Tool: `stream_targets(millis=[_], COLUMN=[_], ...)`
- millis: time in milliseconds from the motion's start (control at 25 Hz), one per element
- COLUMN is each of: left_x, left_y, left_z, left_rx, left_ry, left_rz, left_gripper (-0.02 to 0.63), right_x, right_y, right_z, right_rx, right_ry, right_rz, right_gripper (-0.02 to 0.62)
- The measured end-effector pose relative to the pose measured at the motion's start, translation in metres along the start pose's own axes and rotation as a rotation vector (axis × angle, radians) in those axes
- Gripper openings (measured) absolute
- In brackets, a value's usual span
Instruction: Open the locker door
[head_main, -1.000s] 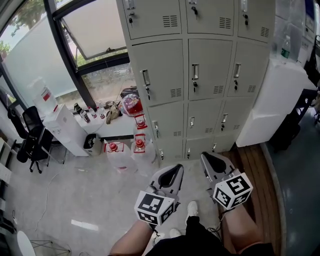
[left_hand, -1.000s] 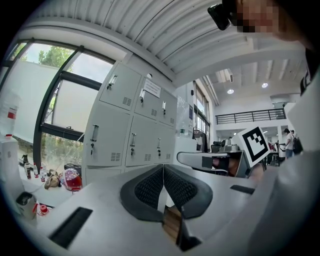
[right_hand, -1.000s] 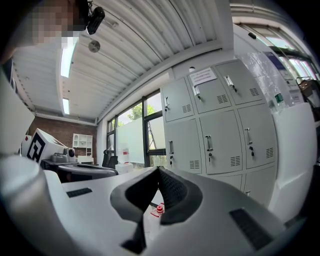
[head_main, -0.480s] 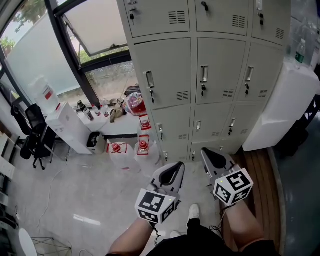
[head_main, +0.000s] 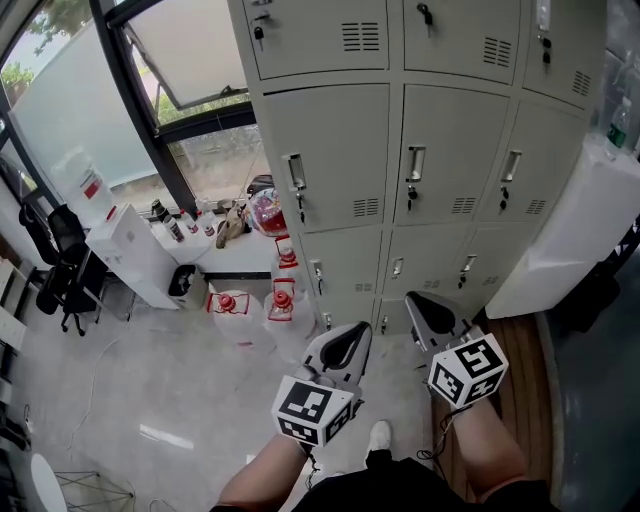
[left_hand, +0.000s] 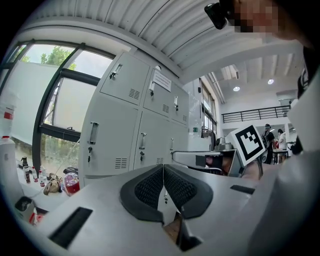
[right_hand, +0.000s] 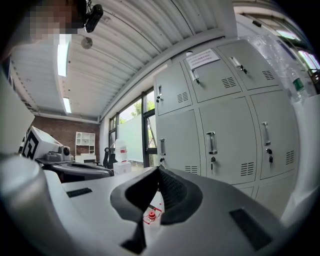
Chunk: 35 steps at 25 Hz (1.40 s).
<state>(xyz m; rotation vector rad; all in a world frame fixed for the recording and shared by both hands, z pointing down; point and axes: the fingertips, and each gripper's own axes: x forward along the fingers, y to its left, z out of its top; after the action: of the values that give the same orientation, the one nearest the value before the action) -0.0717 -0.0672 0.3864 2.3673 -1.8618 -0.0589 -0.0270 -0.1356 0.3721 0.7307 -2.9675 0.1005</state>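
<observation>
Head view: lockers (head_main: 330, 150) are seen ahead and above, all doors shut. Left gripper (head_main: 346, 345) and right gripper (head_main: 432, 312) are carried low, well apart from the doors. Target door can't be told. The centre door (head_main: 450, 120) lies up and forward of the right gripper, judged the nearer one. Its handle (head_main: 415, 164) runs vertical.

Left gripper view: jaws are pressed together, nothing between. Lockers are seen ahead-left.

Right gripper view: jaws are closed and empty. The handle is seen up and right of the jaw line.
</observation>
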Motion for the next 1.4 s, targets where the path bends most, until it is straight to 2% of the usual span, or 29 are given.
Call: stream_targets(millis=[840,1400], left_x=[0.097,0.127], left_y=[0.025,0.028], left_z=[0.016,0.024], left_rx=[0.001,0.017], left_ry=[-0.009,-0.002], left_rz=[0.059,0.042], left_gripper=[0.017,0.017], right_x=[0.050,0.074], right_y=[-0.097,-0.123], right_z=[0.014,0.024], right_rx=[-0.014,-0.003], right_ry=[-0.008,-0.018], right_rz=[0.017,0.012], right_gripper=[0.054,0.054])
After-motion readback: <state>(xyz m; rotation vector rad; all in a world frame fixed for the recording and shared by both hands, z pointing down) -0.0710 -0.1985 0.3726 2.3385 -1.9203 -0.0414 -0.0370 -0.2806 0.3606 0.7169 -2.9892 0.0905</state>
